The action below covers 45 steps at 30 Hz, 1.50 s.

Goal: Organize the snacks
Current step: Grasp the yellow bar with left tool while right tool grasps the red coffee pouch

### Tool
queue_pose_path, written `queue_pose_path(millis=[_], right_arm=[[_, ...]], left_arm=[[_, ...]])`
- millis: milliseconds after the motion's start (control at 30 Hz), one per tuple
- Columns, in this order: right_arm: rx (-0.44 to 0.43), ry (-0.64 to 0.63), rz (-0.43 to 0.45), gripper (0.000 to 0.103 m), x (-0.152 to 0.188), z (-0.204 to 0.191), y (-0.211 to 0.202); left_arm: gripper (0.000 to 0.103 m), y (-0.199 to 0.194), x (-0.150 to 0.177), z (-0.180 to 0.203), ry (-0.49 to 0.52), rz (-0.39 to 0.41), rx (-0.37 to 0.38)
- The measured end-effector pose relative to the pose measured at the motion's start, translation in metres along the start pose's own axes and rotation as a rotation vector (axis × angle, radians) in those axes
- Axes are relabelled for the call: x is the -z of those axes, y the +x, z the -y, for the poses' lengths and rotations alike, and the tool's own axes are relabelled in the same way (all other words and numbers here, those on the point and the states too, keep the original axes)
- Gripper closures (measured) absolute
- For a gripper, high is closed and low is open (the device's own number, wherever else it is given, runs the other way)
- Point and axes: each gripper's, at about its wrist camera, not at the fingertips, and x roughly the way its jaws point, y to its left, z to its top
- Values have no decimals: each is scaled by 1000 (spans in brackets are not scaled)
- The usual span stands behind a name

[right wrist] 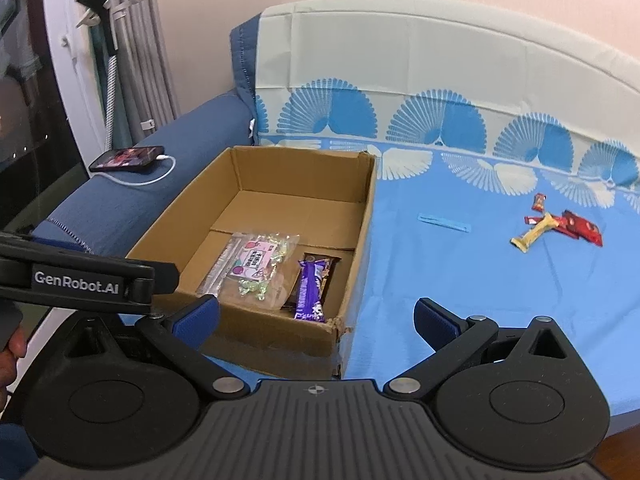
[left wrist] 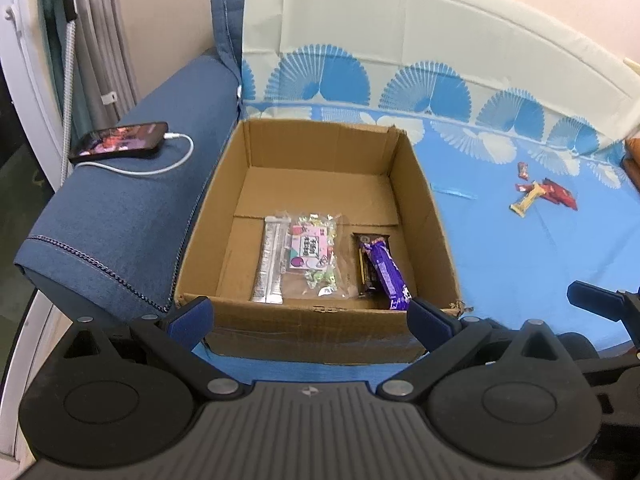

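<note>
**Both grippers hanging open in front of the snack box**

The cardboard box (left wrist: 316,216) is sitting on the blue sheet (left wrist: 520,248), straight ahead of the left gripper (left wrist: 310,314), whose blue pads are standing wide apart with nothing between them, just in front of the box's near wall. Inside the box, near its front, a silver packet (left wrist: 271,260), a clear bag of sweets (left wrist: 314,254) and a purple chocolate bar (left wrist: 386,274) are lying side by side; the purple bar is resting partly over a dark brown bar (left wrist: 366,264).

The right gripper (right wrist: 316,318) is hovering to the right of the left one, its fingers also spread wide and holding nothing, with the box's torn near-right corner lying between them in view. The left gripper's black body is crossing the left edge of the right wrist view.

Well apart from both tools, far out to the right on the sheet, loose snacks are lying in a small cluster: a yellow bar (right wrist: 534,232), red wrappers (right wrist: 582,226) and a small red piece (right wrist: 539,201). A thin blue strip (right wrist: 444,223) is lying between the box and that cluster.

On the denim armrest (left wrist: 120,216) left of the box, a phone (left wrist: 120,140) is lying with a white cable (left wrist: 160,166) plugged in.
</note>
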Motion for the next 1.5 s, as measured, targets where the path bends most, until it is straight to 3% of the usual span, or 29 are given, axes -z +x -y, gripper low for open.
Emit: queue_pose_path(millis=[233, 433, 667, 800, 967, 1067, 1167, 1333, 1433, 1500], right_arm=[[51, 113, 11, 0, -3, 53, 11], [237, 246, 29, 0, 2, 144, 8], [448, 406, 28, 0, 9, 268, 18], [513, 427, 43, 0, 2, 337, 45], [493, 604, 35, 0, -20, 439, 104], [485, 647, 19, 0, -30, 486, 149], [501, 509, -41, 0, -45, 515, 200], [492, 68, -218, 0, -51, 525, 278], [463, -224, -246, 0, -55, 527, 309], [426, -306, -218, 0, -65, 533, 320]], left_arm=[[0, 25, -29, 37, 47, -71, 33], [0, 68, -64, 106, 79, -192, 162], [0, 129, -109, 218, 257, -192, 216], [0, 182, -127, 289, 378, -205, 252], [0, 258, -140, 359, 453, -241, 293], [0, 303, -148, 390, 477, -254, 313], [0, 347, -154, 417, 496, -290, 292], [0, 399, -158, 442, 512, -349, 308], [0, 416, -161, 450, 512, -362, 317], [0, 426, -163, 453, 506, -370, 313]])
